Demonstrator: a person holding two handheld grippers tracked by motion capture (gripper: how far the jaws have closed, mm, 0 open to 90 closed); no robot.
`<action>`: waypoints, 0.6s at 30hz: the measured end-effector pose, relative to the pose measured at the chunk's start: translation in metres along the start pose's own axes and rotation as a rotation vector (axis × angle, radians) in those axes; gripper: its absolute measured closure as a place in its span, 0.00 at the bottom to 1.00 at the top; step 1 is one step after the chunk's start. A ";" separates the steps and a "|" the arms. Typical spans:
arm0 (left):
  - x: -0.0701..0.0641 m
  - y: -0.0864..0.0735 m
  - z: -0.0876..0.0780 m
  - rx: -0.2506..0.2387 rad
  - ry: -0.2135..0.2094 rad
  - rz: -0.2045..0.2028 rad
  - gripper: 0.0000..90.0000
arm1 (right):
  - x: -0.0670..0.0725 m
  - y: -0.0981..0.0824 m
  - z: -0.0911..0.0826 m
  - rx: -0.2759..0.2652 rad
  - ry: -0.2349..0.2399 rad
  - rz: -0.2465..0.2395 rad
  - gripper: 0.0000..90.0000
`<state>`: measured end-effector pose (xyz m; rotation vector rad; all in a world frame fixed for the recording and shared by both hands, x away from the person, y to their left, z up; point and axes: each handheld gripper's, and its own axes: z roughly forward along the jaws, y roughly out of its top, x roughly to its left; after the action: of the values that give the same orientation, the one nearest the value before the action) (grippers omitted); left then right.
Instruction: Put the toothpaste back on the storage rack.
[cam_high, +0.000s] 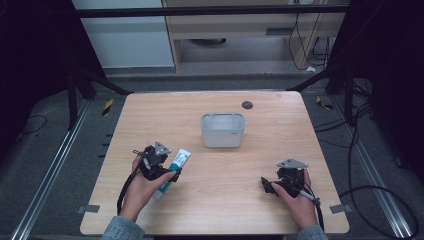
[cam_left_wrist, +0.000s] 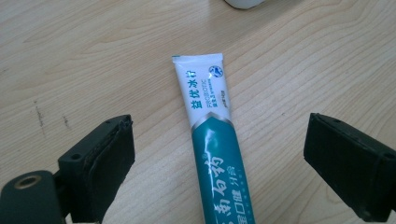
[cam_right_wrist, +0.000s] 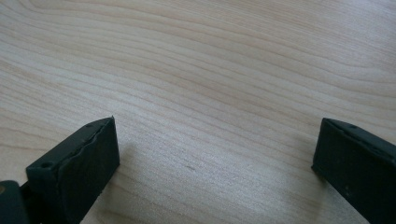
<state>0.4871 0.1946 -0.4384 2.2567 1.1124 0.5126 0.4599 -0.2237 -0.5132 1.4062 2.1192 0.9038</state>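
Observation:
A white and teal toothpaste tube (cam_high: 173, 171) lies flat on the wooden table (cam_high: 220, 210), its crimped white end pointing away from me. In the left gripper view the tube (cam_left_wrist: 215, 154) runs up between the two black jaws with wide gaps on both sides. My left gripper (cam_high: 170, 172) (cam_left_wrist: 219, 163) is open, low over the tube's near half, not touching it. My right gripper (cam_high: 267, 186) (cam_right_wrist: 215, 154) rests open near the table's right front, with bare wood between its jaws. A pale grey rectangular bin (cam_high: 223, 130) stands near the table's centre.
A small dark round disc (cam_high: 247, 105) sits near the table's far edge. Beyond the table, wooden furniture (cam_high: 240, 30) stands on a grey floor, with cables (cam_high: 370, 190) at the right. Metal rails (cam_high: 50, 170) run along both sides.

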 end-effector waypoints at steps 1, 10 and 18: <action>0.000 0.002 0.001 0.011 0.006 0.006 0.11 | 0.000 0.000 0.000 -0.002 0.001 -0.002 0.01; -0.002 0.015 0.011 0.042 0.001 0.004 0.15 | -0.002 -0.003 -0.003 -0.002 0.007 -0.014 0.01; -0.009 0.020 0.026 0.078 -0.002 0.030 0.21 | 0.000 -0.003 -0.004 -0.004 0.024 -0.024 0.02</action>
<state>0.5078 0.1690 -0.4469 2.3432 1.1174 0.4871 0.4552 -0.2261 -0.5129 1.3716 2.1463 0.9197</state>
